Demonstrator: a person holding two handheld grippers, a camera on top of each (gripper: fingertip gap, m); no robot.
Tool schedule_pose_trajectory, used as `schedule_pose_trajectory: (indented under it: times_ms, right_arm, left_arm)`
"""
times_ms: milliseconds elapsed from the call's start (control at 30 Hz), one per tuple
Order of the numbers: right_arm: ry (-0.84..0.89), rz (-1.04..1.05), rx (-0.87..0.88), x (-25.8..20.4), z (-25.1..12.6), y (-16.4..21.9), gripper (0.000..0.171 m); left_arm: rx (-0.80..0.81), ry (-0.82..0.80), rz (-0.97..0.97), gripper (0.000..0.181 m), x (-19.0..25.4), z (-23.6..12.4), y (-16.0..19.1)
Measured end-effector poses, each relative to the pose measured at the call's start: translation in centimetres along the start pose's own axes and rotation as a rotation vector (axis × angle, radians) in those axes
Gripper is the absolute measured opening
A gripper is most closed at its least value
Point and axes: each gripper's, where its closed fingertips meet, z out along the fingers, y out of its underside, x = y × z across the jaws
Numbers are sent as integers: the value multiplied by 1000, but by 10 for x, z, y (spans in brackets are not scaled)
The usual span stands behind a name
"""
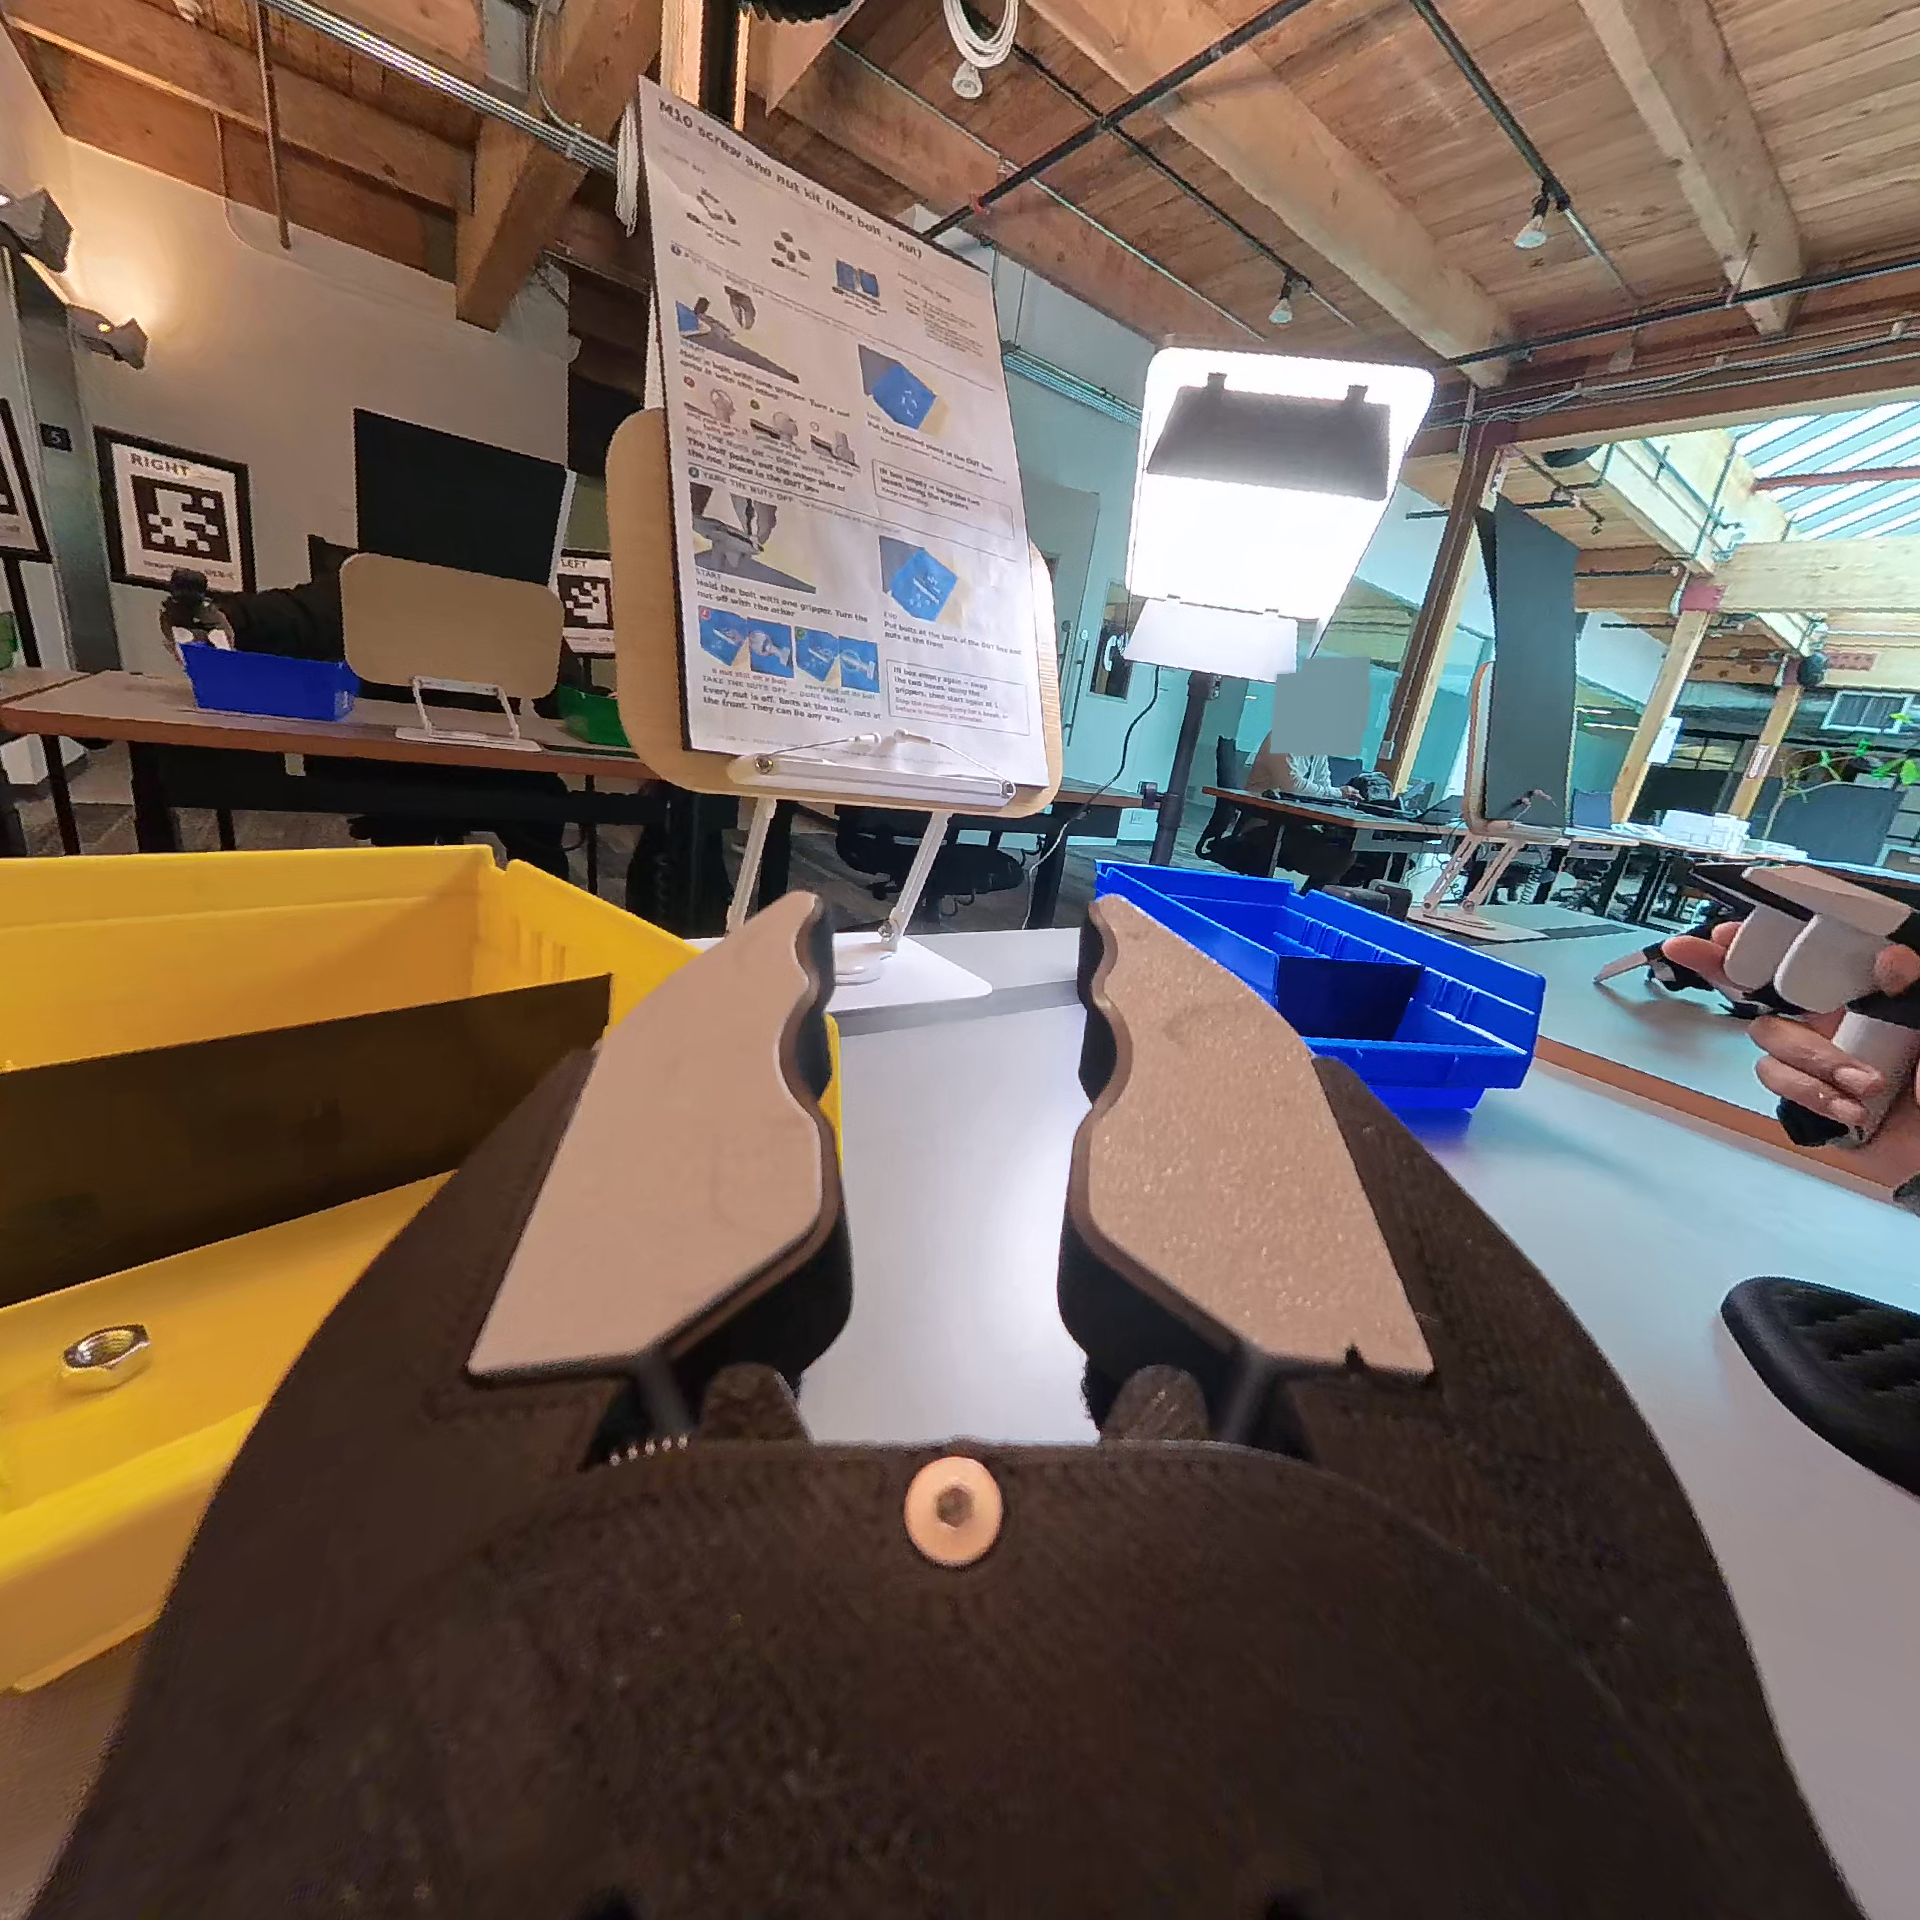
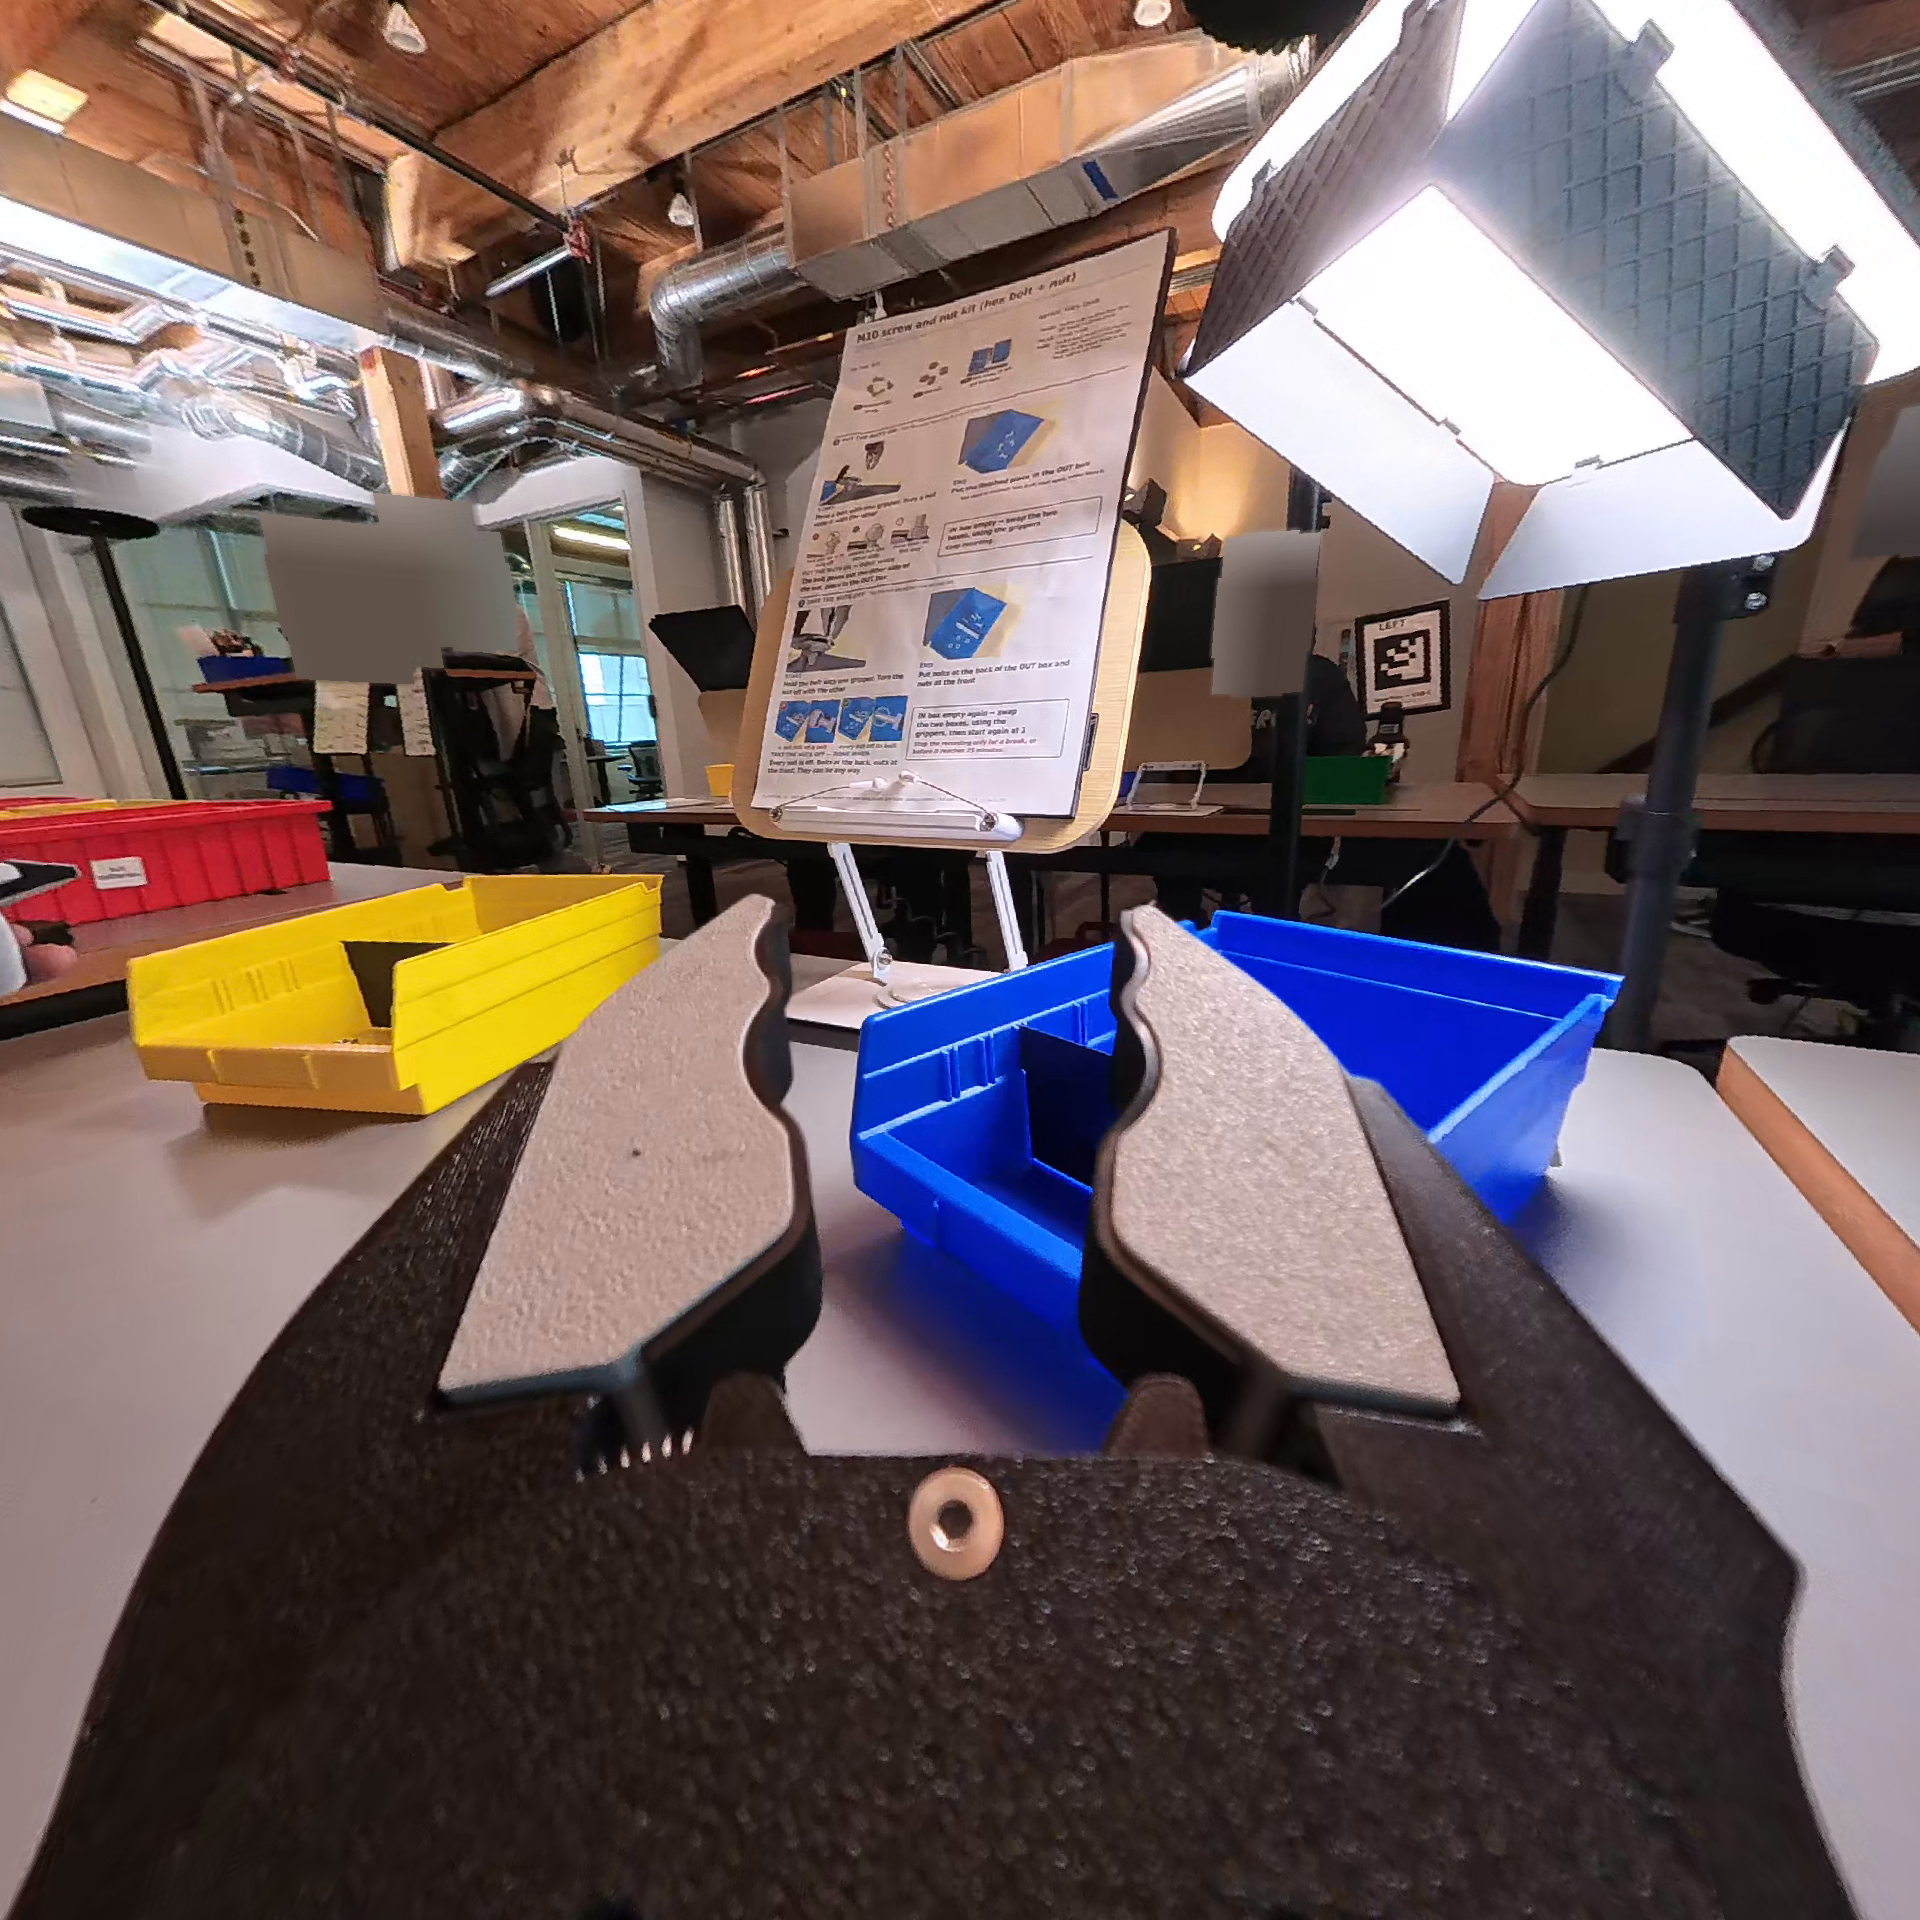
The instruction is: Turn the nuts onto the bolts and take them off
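Both tongs empty and spread, poised above the table before any pick.

Left wrist view: left tongs [image 1: 951, 997] released, holding nothing, beside the yellow bin [image 1: 260, 1039]; one nut [image 1: 106, 1353] lying in its front compartment, within easy reach; no bolt visible. Right wrist view: right tongs [image 2: 951, 997] likewise released and empty, aimed at the blue bin [image 2: 1351, 1039], probably for drop-off; contents not discernible.

a printed instruction sheet [image 1: 842, 436] leans on a wooden stand [image 2: 1117, 707] with white legs, at the far side of the grey table [image 1: 956, 1143]. to its right a bright studio light panel [image 2: 1558, 343] stands on a dark pole. a red bin [image 2: 177, 857] lies on a table far left. black-and-white marker posters [image 1: 189, 514] hang on the wall, and wooden beams cross the ceiling.
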Motion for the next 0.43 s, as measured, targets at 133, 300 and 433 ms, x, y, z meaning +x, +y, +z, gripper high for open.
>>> schedule_pose_trajectory:
  times_ms: [133,300,433]
  right_arm:
    - [-31,14,7,-3,-1,-1,58]
    - [-69,15,16,-7,-2,-1,58]
    - [-69,0,17,-8,-2,-2,58]
  left_arm:
    - [7,-6,-6,46,-4,-1,-1]
    - [22,-4,3,46,-5,-3,-3]
    - [27,-15,2,46,-8,-5,-5]
